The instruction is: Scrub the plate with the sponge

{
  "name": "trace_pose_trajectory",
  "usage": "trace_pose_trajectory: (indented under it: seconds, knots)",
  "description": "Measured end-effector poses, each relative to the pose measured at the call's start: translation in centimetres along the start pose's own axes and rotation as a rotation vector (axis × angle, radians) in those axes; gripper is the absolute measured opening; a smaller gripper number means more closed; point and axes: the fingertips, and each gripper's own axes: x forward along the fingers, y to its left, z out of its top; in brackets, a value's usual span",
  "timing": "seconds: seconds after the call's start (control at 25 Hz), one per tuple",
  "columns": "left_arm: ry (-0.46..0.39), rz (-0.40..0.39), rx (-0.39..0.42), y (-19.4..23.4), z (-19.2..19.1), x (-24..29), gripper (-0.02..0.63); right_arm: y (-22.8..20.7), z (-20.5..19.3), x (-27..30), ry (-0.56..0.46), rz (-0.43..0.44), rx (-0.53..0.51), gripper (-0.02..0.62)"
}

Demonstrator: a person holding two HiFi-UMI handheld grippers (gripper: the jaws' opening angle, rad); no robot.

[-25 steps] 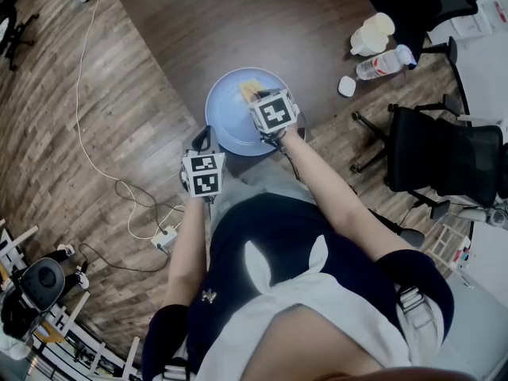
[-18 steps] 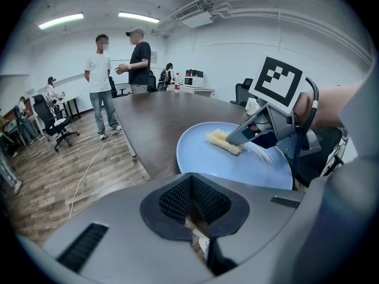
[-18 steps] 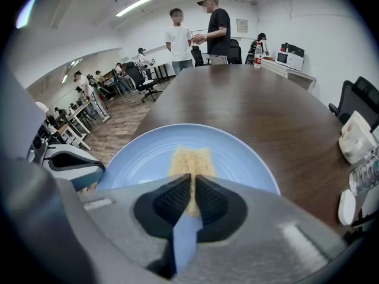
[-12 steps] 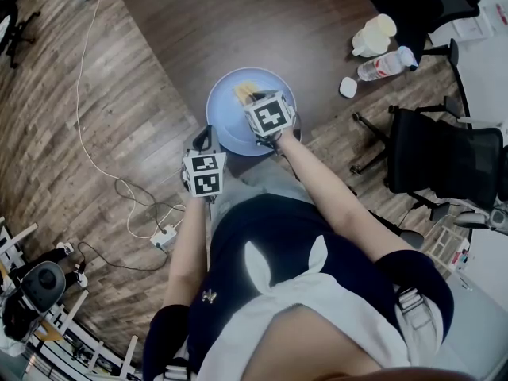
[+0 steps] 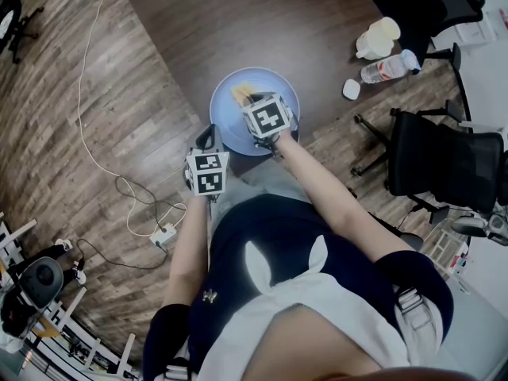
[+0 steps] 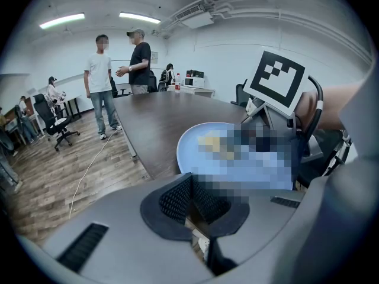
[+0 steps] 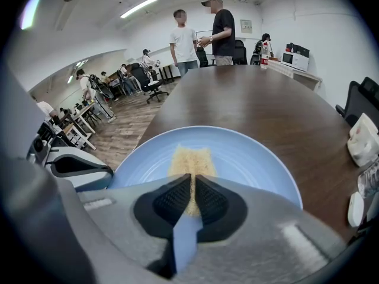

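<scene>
Pinching sponge on plate | right gripper jaws clamped | left gripper jaws closed, empty

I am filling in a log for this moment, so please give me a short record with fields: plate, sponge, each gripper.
plate: blue plate, on the dark wooden table, near its edge
sponge: yellow sponge, lying on the plate
right: right gripper, jaws closed on the sponge's near end
left: left gripper, jaws together, empty, not touching the plate
</scene>
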Motion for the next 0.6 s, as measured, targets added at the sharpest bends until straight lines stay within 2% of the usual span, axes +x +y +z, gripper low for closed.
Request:
trace_pose_trajectory:
  seconds: [0.6]
  knots:
    - [-0.004, 0.001, -0.014, 0.0, 0.0, -0.1, 0.006, 2.4, 0.4, 0.5, -0.003, 0.042, -0.041, 0.023]
